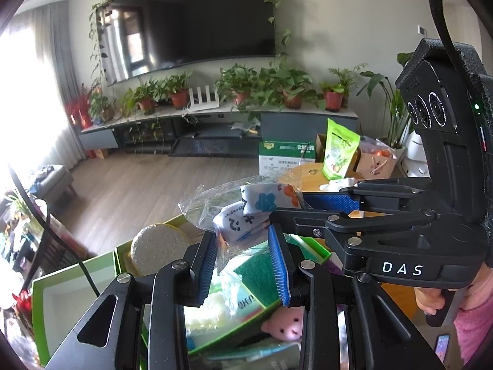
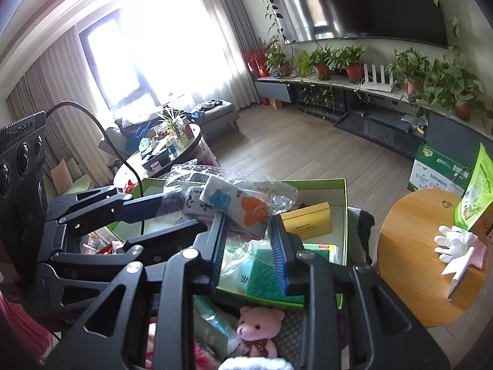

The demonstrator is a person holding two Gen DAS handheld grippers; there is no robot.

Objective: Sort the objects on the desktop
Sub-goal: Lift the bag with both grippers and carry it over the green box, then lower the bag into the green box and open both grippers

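Clear bag of socks (image 1: 246,212) is pinched by left gripper (image 1: 243,265) and right gripper (image 2: 249,246), carried jointly above green box (image 2: 344,215) for sorting.

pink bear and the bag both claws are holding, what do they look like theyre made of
Pink bear: soft plush fabric, going by its fuzzy matte surface. Bag: thin clear plastic film, glossy and crinkled, with printed cloth-like items visible through it.
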